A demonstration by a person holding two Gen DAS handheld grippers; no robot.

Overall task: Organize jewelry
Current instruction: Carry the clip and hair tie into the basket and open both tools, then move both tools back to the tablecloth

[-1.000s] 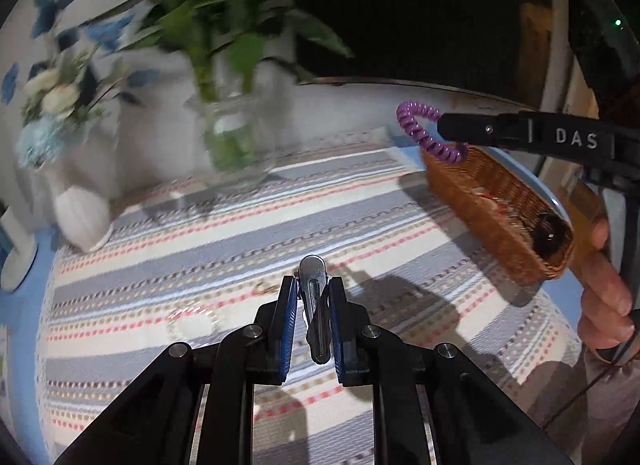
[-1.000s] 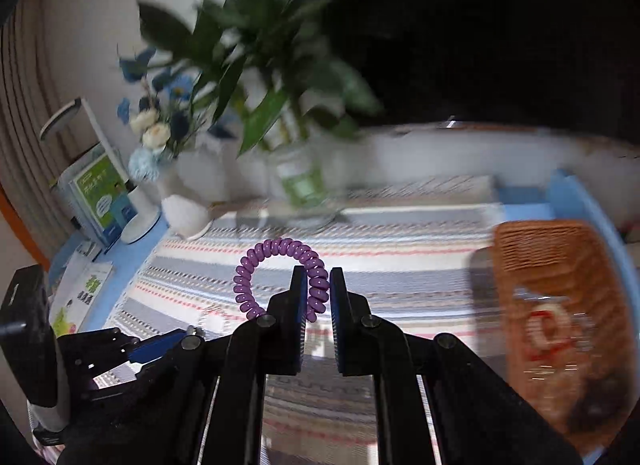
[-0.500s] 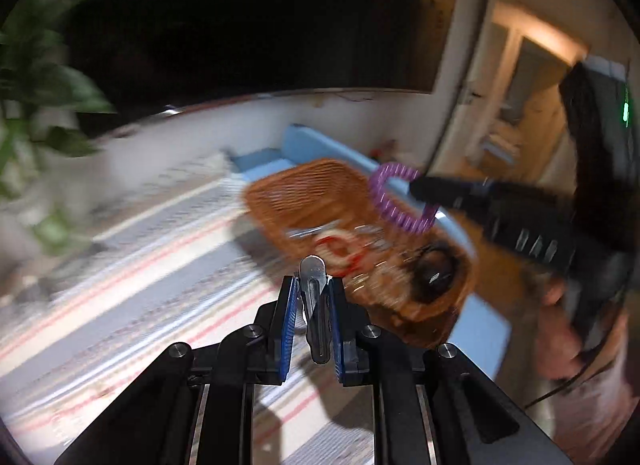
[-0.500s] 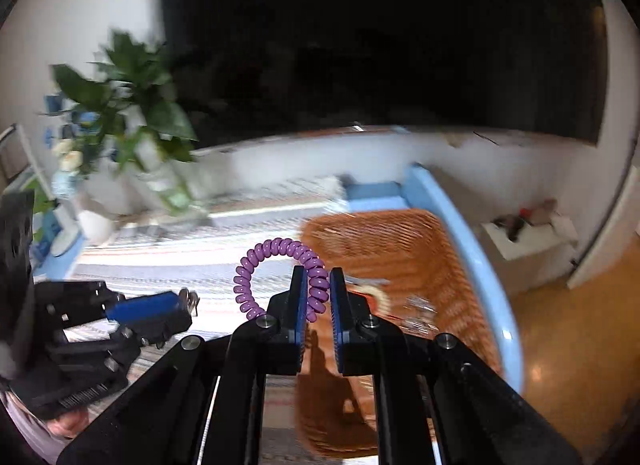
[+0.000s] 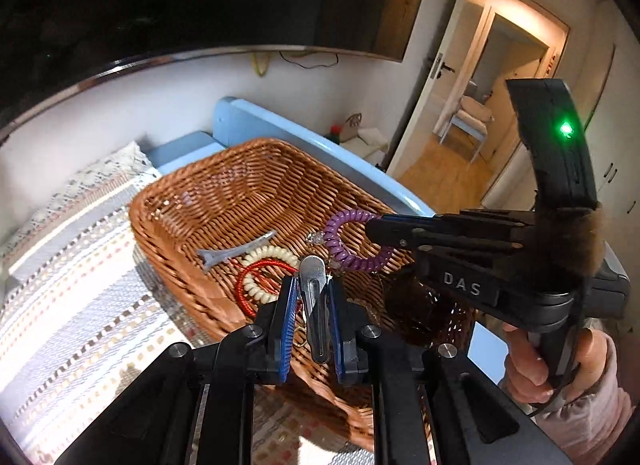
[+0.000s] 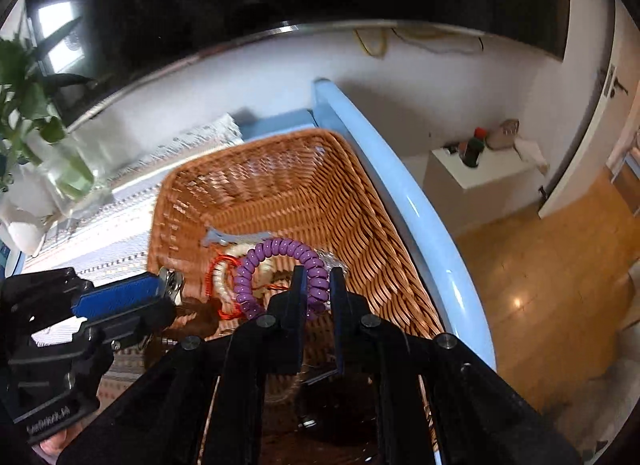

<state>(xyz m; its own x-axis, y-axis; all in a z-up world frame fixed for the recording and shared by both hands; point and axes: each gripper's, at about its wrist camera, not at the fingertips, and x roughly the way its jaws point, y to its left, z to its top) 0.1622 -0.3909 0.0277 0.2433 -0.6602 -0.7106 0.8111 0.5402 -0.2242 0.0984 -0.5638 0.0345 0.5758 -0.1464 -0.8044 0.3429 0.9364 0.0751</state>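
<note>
The left gripper (image 5: 312,305) is pinching a metal hair clip (image 5: 314,285); the right gripper (image 6: 318,297) is clamping a purple coil bracelet (image 6: 276,261). Both are hovering over the wicker basket (image 5: 240,169). Risk: the springy coil may be snagging a finger on release or bouncing over the rim.

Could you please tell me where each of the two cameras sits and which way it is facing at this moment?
Left wrist: sits on the left gripper, which pinches a silver hair clip; looks forward and down into the wicker basket; the right gripper and the person's right hand show.
Right wrist: sits on the right gripper, which holds the purple coil bracelet; looks down into the basket; the left gripper shows at left.
Shared: basket, bracelet, grey clip, red cord, blue table edge.
</note>
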